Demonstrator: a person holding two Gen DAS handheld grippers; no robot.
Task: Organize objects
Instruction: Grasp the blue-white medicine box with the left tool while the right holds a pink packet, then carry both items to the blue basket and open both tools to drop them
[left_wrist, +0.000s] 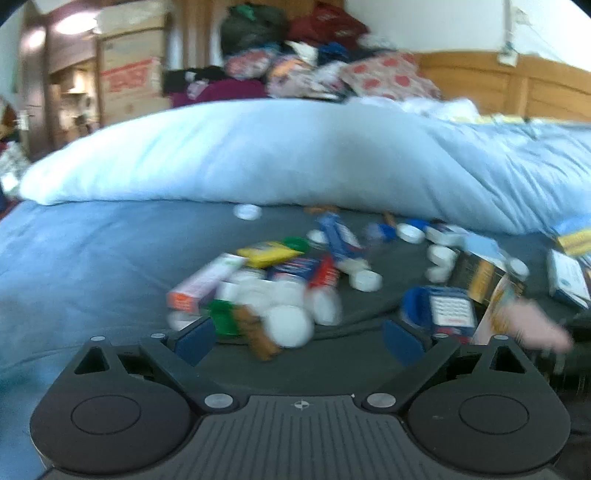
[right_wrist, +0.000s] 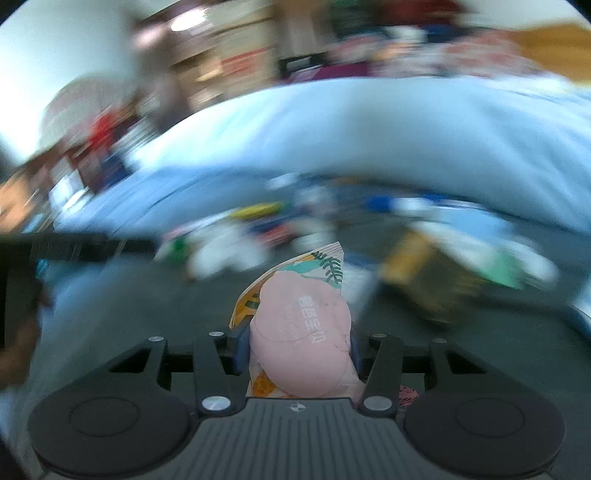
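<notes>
Bed cluttered; left gripper jaws wide, empty; right gripper jaws clamp pink packet, white lettering unreadable.

Bed: scattered boxes, bottles

We are in a lived-in bedroom of a home. We see a bed with a blue sheet and a thick pale-blue duvet bunched across it, backed by a wooden headboard. Clothes and patterned bedding are heaped behind the duvet, and stacked cardboard boxes stand against the far wall under a glowing ceiling light.
</notes>
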